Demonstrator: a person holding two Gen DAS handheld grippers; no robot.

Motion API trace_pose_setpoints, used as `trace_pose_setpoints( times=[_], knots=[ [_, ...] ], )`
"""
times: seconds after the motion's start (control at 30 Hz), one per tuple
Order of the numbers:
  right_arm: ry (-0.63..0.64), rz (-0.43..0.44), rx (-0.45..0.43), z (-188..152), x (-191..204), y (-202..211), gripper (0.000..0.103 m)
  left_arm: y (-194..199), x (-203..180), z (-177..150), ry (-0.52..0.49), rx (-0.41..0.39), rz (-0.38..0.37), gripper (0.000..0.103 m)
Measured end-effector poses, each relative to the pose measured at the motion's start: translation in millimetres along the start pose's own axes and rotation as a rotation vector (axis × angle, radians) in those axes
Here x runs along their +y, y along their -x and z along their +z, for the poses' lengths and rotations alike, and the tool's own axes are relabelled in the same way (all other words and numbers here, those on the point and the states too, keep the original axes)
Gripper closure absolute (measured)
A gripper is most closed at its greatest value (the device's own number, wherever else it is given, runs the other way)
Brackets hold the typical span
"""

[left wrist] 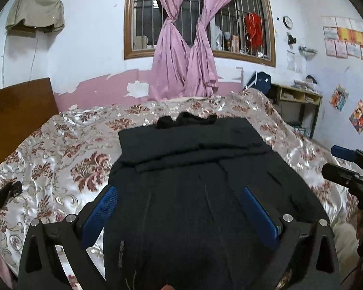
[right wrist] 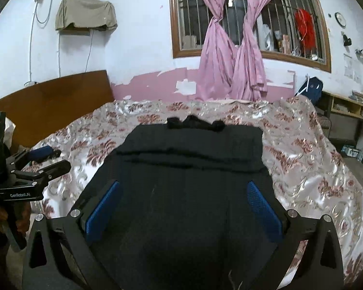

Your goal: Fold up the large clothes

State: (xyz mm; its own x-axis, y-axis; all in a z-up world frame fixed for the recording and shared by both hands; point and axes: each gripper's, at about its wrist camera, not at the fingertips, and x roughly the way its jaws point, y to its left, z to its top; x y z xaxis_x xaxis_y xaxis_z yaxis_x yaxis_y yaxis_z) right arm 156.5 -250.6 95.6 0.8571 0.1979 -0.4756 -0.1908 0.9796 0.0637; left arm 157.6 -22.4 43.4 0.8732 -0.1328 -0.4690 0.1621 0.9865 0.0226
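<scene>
The dark garment (left wrist: pixel 188 181) lies spread in the middle of the flowery bedspread (left wrist: pixel 60 159), maybe partly folded near its far end. Over its near left part, the left gripper (left wrist: pixel 179 207) is wide open, holding nothing. Over its near right part, the right gripper (right wrist: pixel 185 205) is wide open too, empty.

The garment (left wrist: pixel 193 169) lies on the bedspread (left wrist: pixel 60 149), headboard (left wrist: pixel 17 111) left, window (left wrist: pixel 196 17) behind.

Lighting: even, dim indoor; glare on satin bedspread (left wrist: pixel 60 159); dark garment (left wrist: pixel 193 193) underexposed; strong fisheye bending, black corners.
</scene>
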Motion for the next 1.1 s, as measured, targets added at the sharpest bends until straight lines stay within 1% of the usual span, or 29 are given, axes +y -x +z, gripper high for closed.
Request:
trace_pose_setpoints(
  times=[0.17,0.27,0.53,0.6,0.7,0.8,0.97,1.0,1.1],
  knots=[
    [0.040,-0.008,0.059,-23,5,-2,0.002,-4,-2,-22,-0.018,0.060,-0.006,0.000],
    [0.042,-0.006,0.092,-33,4,-3,0.002,-6,-2,-33,-0.024,0.091,-0.005,0.000],
    [0.026,-0.002,0.149,-49,-1,-5,0.002,-12,0,-57,-0.016,0.161,-0.007,0.000],
    [0.031,0.004,0.170,-53,-2,-7,0.002,-14,0,-63,-0.022,0.189,-0.009,0.000],
    [0.060,0.015,0.229,-61,2,-11,0.002,-22,1,-74,-0.034,0.285,-0.033,0.000],
    [0.132,0.008,0.325,-71,9,-20,0.002,-30,3,-92,-0.047,0.383,-0.054,0.000],
    [0.272,0.037,0.552,-99,22,-43,0.002,-35,7,-120,-0.086,0.463,-0.016,0.000],
    [0.309,0.038,0.580,-105,26,-46,0.002,-36,8,-123,-0.086,0.475,-0.016,0.000],
    [0.418,0.015,0.615,-120,39,-47,0.002,-38,8,-134,-0.084,0.522,-0.017,0.000]
  ],
)
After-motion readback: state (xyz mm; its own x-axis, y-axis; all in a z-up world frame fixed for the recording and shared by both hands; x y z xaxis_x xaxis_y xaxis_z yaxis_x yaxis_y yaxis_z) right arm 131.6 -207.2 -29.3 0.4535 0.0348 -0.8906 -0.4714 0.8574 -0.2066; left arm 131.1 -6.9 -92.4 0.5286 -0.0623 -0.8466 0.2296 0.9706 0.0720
